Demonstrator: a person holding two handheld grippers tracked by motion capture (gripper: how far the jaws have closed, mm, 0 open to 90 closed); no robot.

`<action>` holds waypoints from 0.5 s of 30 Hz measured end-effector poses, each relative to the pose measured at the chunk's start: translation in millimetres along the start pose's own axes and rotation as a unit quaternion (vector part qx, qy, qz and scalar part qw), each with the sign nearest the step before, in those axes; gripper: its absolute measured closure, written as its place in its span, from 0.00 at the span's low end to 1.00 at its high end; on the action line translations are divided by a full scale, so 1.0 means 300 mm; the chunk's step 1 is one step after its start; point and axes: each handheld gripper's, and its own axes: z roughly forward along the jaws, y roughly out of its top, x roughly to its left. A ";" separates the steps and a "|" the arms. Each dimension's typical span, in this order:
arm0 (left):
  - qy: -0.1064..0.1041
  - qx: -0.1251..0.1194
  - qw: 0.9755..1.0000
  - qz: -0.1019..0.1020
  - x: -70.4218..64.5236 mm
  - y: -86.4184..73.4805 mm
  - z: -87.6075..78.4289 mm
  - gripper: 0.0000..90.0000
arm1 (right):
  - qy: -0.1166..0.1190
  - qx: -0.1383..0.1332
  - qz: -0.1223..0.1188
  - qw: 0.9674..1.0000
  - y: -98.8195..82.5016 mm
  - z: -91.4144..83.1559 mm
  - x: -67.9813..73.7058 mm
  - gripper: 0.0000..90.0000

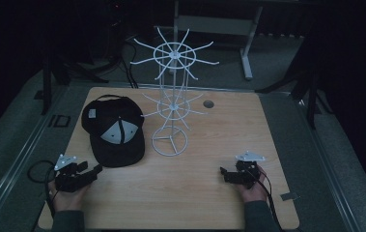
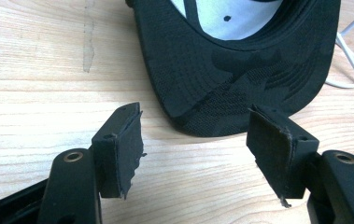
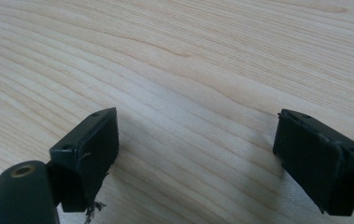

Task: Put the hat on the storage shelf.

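We count one black cap (image 1: 114, 131), one white wire display stand (image 1: 172, 96), two handheld grippers: left gripper (image 1: 95, 170), right gripper (image 1: 223, 173), one wooden table (image 1: 190, 198).

Both grippers low, jaws wide
Left gripper (image 1: 95, 170) and right gripper (image 1: 223, 171) hand-held, nothing between pads

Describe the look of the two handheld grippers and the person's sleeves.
Both the left gripper and the right gripper are black, boxy two-jaw tools, each topped by a grey three-cornered plate. Their jaws carry black pads with frayed edges, and brass-coloured eyelets show on the arms. A black cable trails from each. The sleeves look dark grey-green.
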 end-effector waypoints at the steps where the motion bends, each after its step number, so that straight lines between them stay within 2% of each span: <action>1: -0.001 0.000 1.000 0.000 -0.001 0.000 0.001 0.40 | 0.000 0.000 0.000 1.000 0.000 0.000 0.000 0.16; 11: -0.009 0.001 1.000 0.002 0.002 0.001 0.016 0.41 | 0.000 0.000 0.000 1.000 -0.001 -0.001 0.001 0.16; 15: -0.022 0.004 1.000 0.002 0.006 0.007 0.034 0.41 | 0.001 0.000 0.000 1.000 -0.001 -0.001 0.001 0.16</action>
